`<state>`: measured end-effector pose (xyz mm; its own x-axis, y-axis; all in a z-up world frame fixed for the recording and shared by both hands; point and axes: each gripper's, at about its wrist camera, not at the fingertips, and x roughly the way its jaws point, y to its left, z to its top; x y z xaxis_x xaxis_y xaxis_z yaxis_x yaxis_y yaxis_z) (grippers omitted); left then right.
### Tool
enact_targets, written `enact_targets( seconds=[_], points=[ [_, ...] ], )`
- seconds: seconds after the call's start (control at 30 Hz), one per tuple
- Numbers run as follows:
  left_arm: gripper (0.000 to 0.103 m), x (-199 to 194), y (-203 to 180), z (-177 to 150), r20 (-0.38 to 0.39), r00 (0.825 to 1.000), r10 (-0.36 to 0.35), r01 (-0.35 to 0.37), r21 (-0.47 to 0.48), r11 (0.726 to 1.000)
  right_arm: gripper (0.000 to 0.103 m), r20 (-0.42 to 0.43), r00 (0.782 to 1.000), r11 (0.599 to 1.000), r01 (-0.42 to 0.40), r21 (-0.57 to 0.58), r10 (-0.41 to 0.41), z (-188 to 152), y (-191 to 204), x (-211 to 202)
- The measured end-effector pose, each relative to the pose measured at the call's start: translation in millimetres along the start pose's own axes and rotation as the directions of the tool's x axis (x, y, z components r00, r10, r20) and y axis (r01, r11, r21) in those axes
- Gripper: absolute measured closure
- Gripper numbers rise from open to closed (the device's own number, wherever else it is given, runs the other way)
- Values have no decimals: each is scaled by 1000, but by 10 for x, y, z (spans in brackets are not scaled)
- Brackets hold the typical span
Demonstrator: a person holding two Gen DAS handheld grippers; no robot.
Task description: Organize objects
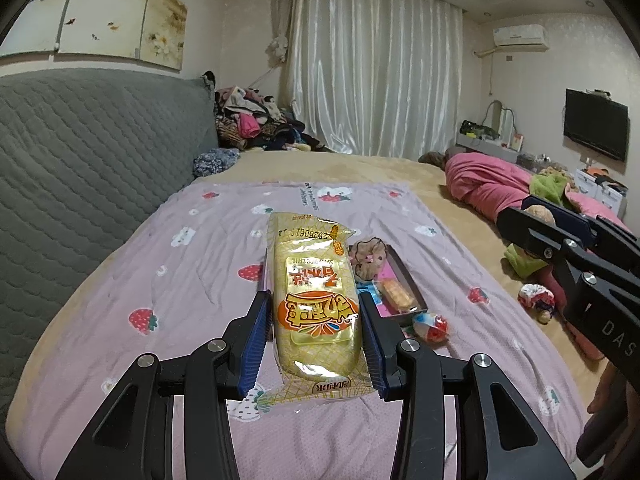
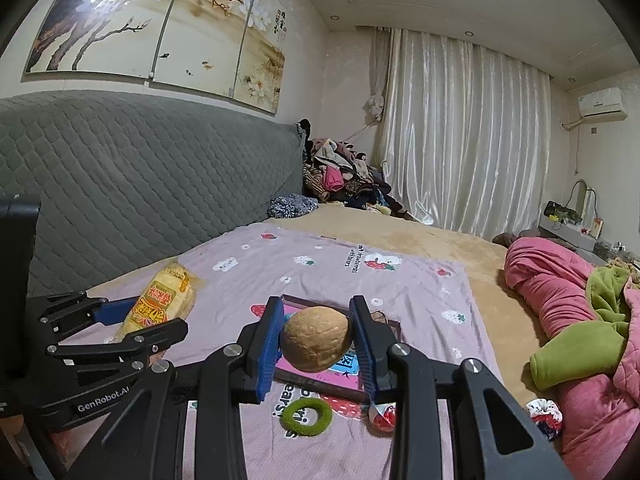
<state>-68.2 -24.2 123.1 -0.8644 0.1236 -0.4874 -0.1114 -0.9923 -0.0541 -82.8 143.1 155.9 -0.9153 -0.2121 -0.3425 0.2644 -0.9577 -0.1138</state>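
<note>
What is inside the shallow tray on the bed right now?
The tray shows a brown scrunchie and a wrapped biscuit on its pink base. The snack bag in the left gripper covers its left side.

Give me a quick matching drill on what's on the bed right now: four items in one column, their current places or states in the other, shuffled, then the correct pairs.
Items:
1. yellow snack packet
2. brown walnut
3. green hair ring
4. small wrapped biscuit

Places or states:
A. lying loose on the strawberry sheet, nearer the camera than the tray
B. between the right gripper pads, above the tray
C. lying inside the shallow tray
D. between the left gripper pads

Pairs: 1-D, 2-B, 3-A, 4-C
</note>
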Motion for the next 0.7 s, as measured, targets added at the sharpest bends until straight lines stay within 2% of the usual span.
enact_targets(
  seconds=[0.33, 0.7],
  points=[
    [58, 145, 9, 78, -8, 1000, 4, -4, -1, 1000, 68, 5, 1000, 1000, -7, -5, 7, 58, -19, 104],
    [58, 285, 53, 323, -4, 999, 32, -32, 6, 999, 68, 23, 1000, 1000, -3, -25, 4, 171, -105, 172]
  ],
)
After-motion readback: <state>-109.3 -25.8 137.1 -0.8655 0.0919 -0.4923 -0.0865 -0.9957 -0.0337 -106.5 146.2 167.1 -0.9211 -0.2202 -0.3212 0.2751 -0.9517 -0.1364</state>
